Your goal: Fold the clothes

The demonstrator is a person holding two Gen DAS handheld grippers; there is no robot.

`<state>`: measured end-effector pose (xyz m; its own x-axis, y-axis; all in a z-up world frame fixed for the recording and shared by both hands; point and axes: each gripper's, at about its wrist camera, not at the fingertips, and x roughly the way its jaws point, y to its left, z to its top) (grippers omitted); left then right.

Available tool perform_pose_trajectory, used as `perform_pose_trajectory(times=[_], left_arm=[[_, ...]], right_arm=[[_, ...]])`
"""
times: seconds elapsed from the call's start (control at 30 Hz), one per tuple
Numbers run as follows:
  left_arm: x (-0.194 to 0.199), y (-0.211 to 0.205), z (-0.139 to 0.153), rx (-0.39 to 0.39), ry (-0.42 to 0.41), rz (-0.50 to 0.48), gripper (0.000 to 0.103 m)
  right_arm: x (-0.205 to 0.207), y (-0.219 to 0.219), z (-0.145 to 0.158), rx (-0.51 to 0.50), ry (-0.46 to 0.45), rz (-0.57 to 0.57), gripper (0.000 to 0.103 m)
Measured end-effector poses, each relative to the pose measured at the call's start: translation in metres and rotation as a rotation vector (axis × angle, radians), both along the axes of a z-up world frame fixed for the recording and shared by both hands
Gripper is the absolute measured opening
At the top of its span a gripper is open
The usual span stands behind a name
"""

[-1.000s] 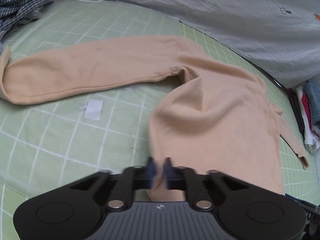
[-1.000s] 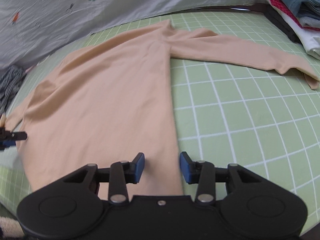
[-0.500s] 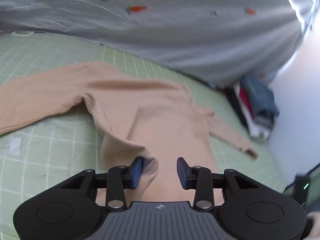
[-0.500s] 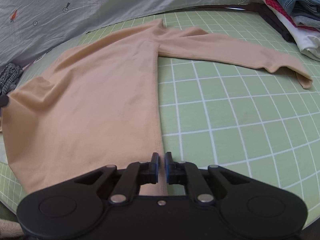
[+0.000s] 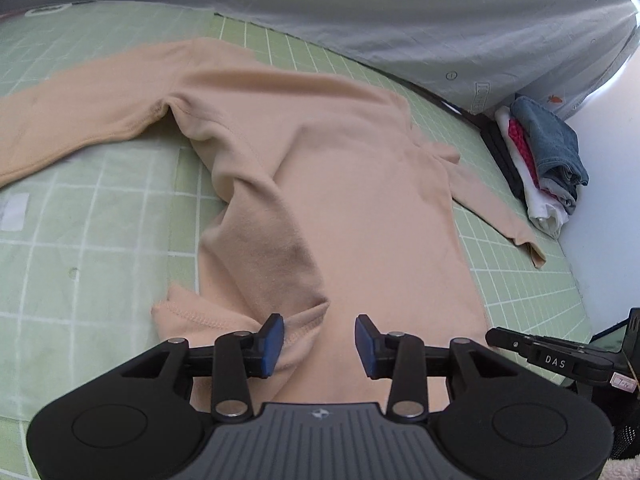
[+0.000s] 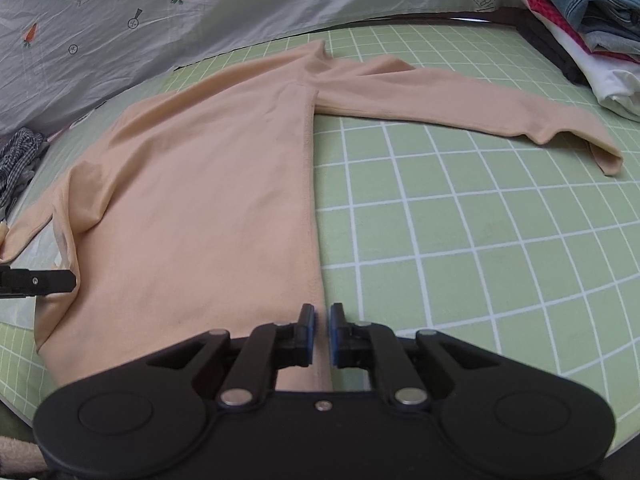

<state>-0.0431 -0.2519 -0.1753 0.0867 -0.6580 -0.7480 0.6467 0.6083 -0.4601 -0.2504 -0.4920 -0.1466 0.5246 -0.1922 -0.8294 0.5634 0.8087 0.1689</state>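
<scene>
A peach long-sleeved top [image 5: 352,200] lies spread on the green grid mat [image 5: 100,208], sleeves out to both sides. Its near left hem corner is bunched and folded over. My left gripper [image 5: 320,340] is open, its blue pads over the bunched hem, holding nothing. In the right wrist view the same top [image 6: 200,184] lies flat, and my right gripper [image 6: 322,338] is shut on its near right hem corner. The left gripper's finger [image 6: 36,280] shows at the left edge of that view.
A grey carrot-print sheet [image 5: 400,12] runs along the back of the mat. A stack of folded clothes [image 5: 540,160] sits at the far right corner. A checked garment [image 6: 20,156] lies at the far left. A white label [image 5: 14,212] is on the mat.
My left gripper opened, let go of the left hem corner and swung right. My right gripper closed on the right hem corner and holds it. The top's left side bunched up.
</scene>
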Motion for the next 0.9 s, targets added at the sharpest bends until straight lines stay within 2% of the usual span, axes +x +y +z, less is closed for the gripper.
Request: perform_pose_trajectory(times=[0.23,0.33,0.53,0.77,0.9], left_arm=[[0.008,0.039,0.035,-0.033,-0.116,0.113,0.041],[0.018,0.054,0.035,0.0,-0.137,0.167,0.039],[0.025,0.046,0.008,0.133,-0.103,0.078,0.04],[0.027,0.036,-0.001,0.091,-0.054,0.086,0.041],[0.028,0.033,-0.006,0.083,-0.033,0.085,0.041]], right_arm=[[0.0,0.002,-0.001,-0.011,-0.003,0.002,0.01],[0.001,0.002,-0.001,-0.013,-0.002,0.002,0.011],[0.002,0.005,0.0,-0.018,0.002,0.002,0.017],[-0.004,0.014,0.005,0.022,0.02,-0.021,0.023],[-0.011,0.018,0.007,0.048,0.016,-0.021,0.032]])
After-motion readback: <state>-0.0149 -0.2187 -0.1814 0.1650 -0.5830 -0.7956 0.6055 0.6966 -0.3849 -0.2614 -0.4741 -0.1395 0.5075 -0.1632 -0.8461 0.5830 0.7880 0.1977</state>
